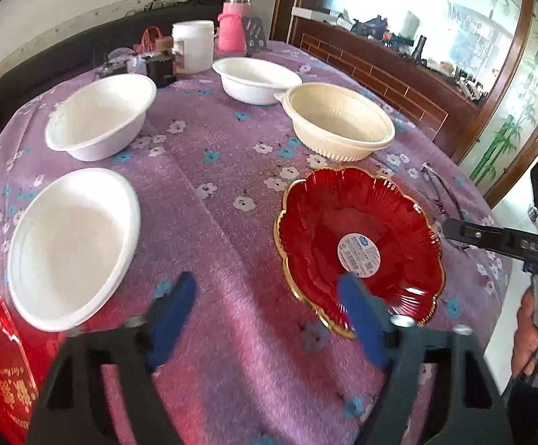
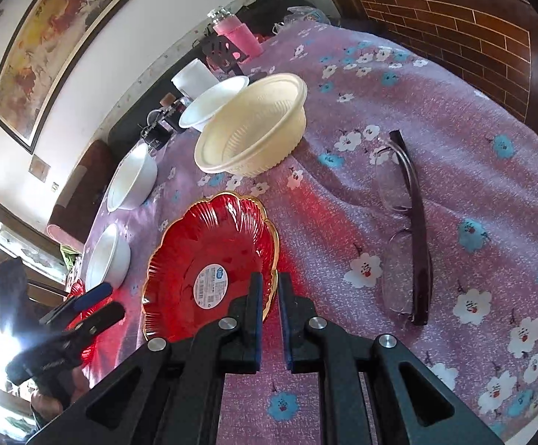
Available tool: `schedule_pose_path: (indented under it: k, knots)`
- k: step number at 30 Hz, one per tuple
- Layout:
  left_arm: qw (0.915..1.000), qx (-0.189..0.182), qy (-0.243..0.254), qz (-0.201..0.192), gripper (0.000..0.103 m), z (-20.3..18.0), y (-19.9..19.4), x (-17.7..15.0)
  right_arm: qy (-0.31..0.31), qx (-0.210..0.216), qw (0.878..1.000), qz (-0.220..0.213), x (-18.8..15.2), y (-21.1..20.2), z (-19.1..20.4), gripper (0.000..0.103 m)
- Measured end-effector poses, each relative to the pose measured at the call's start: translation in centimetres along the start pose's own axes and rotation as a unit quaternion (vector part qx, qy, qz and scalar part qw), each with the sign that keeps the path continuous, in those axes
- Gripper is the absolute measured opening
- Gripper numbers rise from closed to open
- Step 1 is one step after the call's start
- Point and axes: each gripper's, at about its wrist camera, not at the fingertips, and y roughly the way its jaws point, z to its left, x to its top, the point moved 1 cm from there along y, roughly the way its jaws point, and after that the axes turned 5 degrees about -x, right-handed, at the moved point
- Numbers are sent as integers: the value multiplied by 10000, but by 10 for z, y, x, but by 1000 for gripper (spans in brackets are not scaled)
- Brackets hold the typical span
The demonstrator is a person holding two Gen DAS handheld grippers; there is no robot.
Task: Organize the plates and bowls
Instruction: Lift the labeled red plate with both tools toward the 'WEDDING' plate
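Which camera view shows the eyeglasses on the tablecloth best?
The right wrist view: the eyeglasses lie folded, fully visible, right of the red plate. The left wrist view shows only a blurred part near the table edge.

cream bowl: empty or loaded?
Empty. The cream bowl sits upright on the tablecloth; both views show its bare ribbed inside, nothing in it.

A framed painting (image 2: 52, 42) hangs on the white wall (image 2: 150, 29) beside dark wood panelling (image 2: 454, 26).

A purple floral tablecloth (image 1: 209, 259) carries white bowls (image 1: 98, 118), a red plate (image 1: 357, 237) and glasses (image 2: 409, 222).
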Motion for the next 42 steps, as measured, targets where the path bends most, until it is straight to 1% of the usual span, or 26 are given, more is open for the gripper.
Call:
schedule_pose_path:
  k: [1, 5, 8, 10, 11, 12, 13, 14, 17, 20, 24, 28, 30, 32, 36, 42]
  knots:
    - [10000, -12, -13, 69, 57, -1, 6, 2, -15, 4, 10000, 4, 0, 0, 1, 11]
    - [9995, -78, -171, 259, 57, 1, 21, 6, -8, 10, 10000, 31, 1, 2, 0, 11]
    - [9990, -227, -215, 317, 56, 0, 28, 9, -28, 36, 10000, 64, 1, 4, 0, 11]
    - [9989, -227, -223, 341, 55, -1, 34, 12, -22, 38, 10000, 88, 1, 7, 0, 11]
    - [9988, -238, -229, 356, 46, -1, 37, 13, -14, 22, 10000, 93, 2, 9, 0, 11]
    - [9985, -276, -238, 409, 39, -2, 41, 13, -14, 6, 9999, 100, 2, 11, 0, 11]
    - [9982, -300, -250, 465, 31, -4, 45, 14, -6, 3, 10000, 97, 3, 12, 0, 11]
    - [9980, -313, -253, 497, 28, -4, 48, 15, 12, -4, 9999, 105, 3, 13, 0, 11]
    - [9987, -219, -131, 439, 28, -9, 50, 15, 20, -68, 9998, 211, 3, 20, -1, 11]
    - [9990, -201, -67, 389, 24, -12, 49, 14, -18, -97, 9997, 226, 0, 24, 1, 10]
    - [9995, -73, 43, 313, 24, -15, 45, 12, -134, -227, 9996, 91, -3, 20, 8, 10]
    - [9996, 131, 231, 86, 24, -22, 32, 10, -257, -289, 9993, 7, -2, 15, 15, 10]
    - [9990, 292, 338, -70, 24, -25, 23, 10, -296, -268, 9992, -15, -2, 13, 18, 10]
    - [9984, 370, 399, -180, 24, -28, 16, 9, -322, -265, 9991, -39, -2, 11, 22, 10]
    - [9976, 442, 418, -326, 24, -27, 4, 7, -383, -221, 9990, -99, -3, 8, 29, 10]
    - [9972, 503, 369, -401, 24, -19, -2, 0, -479, -176, 9986, -123, -4, 8, 40, 10]
